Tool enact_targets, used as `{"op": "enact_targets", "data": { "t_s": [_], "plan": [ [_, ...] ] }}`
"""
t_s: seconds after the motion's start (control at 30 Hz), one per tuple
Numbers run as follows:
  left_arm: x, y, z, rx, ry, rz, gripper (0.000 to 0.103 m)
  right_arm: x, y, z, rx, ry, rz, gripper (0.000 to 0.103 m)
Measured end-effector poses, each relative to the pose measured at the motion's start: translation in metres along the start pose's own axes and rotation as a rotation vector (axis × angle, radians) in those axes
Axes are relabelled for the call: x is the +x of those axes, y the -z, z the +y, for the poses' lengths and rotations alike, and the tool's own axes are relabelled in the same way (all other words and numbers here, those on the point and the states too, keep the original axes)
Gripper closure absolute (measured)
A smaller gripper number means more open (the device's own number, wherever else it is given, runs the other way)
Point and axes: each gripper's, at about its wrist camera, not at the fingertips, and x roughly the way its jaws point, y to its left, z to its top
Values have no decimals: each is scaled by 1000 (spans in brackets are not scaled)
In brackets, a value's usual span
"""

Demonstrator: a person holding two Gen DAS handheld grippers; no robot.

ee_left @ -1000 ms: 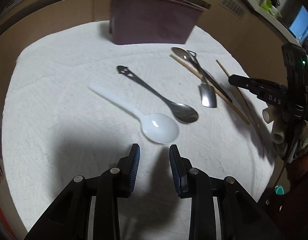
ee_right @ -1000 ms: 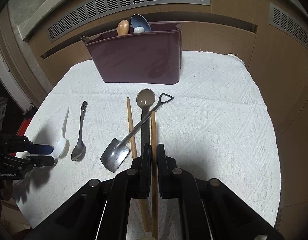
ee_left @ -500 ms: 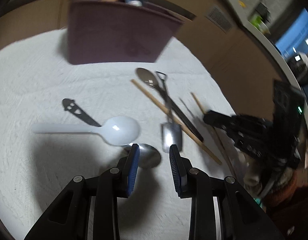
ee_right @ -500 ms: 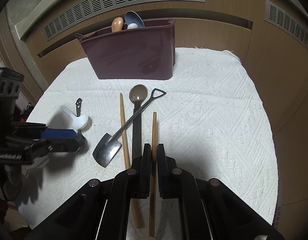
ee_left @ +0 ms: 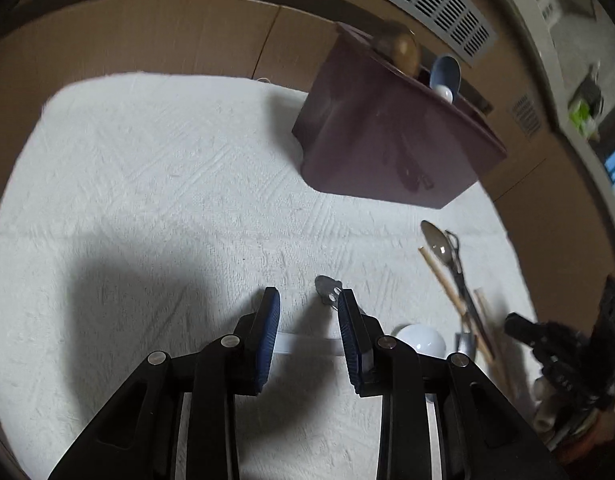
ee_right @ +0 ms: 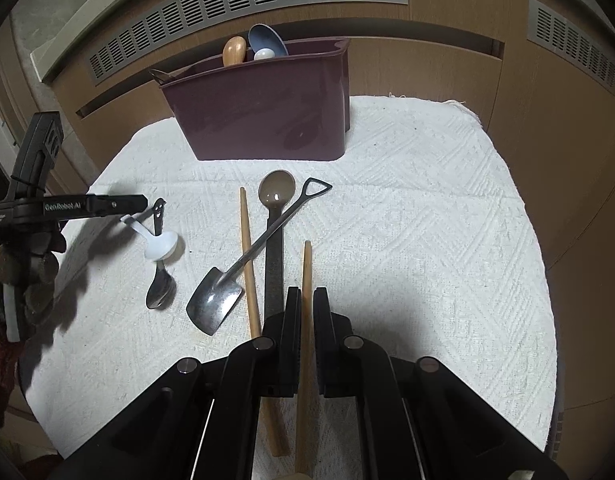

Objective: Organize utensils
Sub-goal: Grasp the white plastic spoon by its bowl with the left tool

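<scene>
A maroon utensil caddy (ee_right: 267, 116) stands at the back of the white cloth, also in the left wrist view (ee_left: 391, 140). My right gripper (ee_right: 305, 300) is shut on a wooden chopstick (ee_right: 306, 280). A second chopstick (ee_right: 249, 256), a brown spoon (ee_right: 276, 192) and a shovel-shaped metal spoon (ee_right: 243, 268) lie beside it. My left gripper (ee_left: 309, 304) is open, its jaws on either side of the white plastic spoon's handle (ee_left: 307, 346). The white spoon (ee_right: 159, 246) lies across a metal spoon (ee_right: 159, 288).
The caddy holds a wooden spoon (ee_right: 234, 50) and a blue spoon (ee_right: 267, 40). The white textured cloth (ee_right: 427, 240) covers a round table. Wooden cabinet fronts with vents (ee_right: 247, 4) stand behind it.
My left gripper swung left and came down astride the white spoon's handle. The white spoon turned and shifted over the metal spoon. My right gripper stayed shut on the chopstick.
</scene>
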Motion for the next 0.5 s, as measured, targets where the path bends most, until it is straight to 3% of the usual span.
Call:
{"op": "enact_targets", "data": {
  "t_s": [0.23, 0.37, 0.5],
  "plan": [
    [-14, 38, -20, 82, 13, 97, 73, -2, 3, -7, 9, -4, 2, 96],
    [-17, 63, -49, 243, 3, 150, 73, 1, 3, -4, -1, -32, 24, 95],
    [-19, 65, -84, 364, -31, 113, 71, 1, 4, -2, -14, -18, 20, 95]
  ]
}}
